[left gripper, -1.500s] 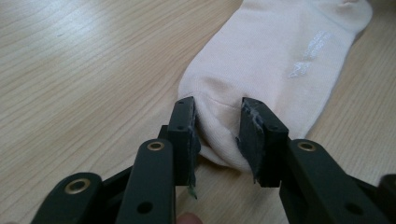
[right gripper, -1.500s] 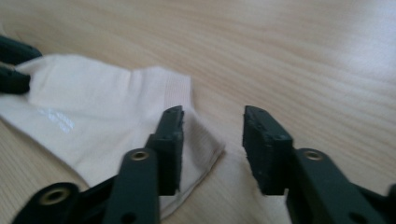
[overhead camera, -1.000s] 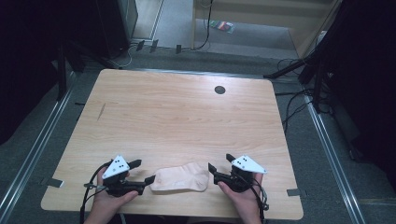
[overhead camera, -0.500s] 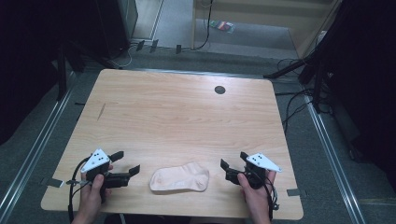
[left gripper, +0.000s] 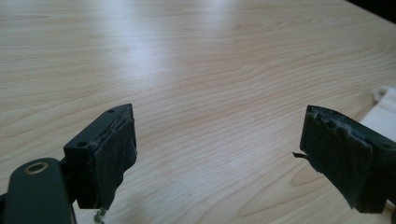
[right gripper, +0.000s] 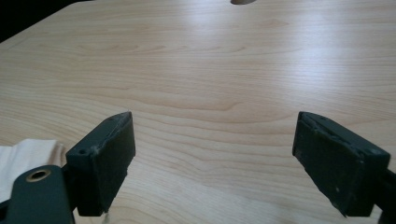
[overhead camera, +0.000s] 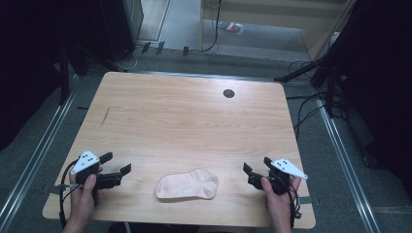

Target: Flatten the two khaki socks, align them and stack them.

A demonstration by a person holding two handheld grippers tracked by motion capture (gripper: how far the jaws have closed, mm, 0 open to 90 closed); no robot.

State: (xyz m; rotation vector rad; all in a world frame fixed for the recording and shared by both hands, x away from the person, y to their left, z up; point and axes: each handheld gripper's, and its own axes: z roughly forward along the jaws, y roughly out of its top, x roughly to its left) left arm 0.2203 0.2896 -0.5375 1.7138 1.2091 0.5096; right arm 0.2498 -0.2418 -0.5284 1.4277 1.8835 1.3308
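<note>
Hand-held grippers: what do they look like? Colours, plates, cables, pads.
Both look the same. The left hand-held gripper and the right hand-held gripper have black bodies, each topped by a pale grey three-cornered plate with small dark dots. Thin black cables trail back from each along the forearm. Up close, the blocky black fingers carry worn, rough-edged dark pads, with a brass-coloured eyelet at the base.

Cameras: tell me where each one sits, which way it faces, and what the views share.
High view: above the near edge, looking forward and down on the table; both hands, left claw, right claw, sock.
Left claw view: rides that claw, low across the wood, open jaws; sock corner at right.
Right claw view: likewise, open jaws; sock at left.
Shared: sock, tabletop.
</note>
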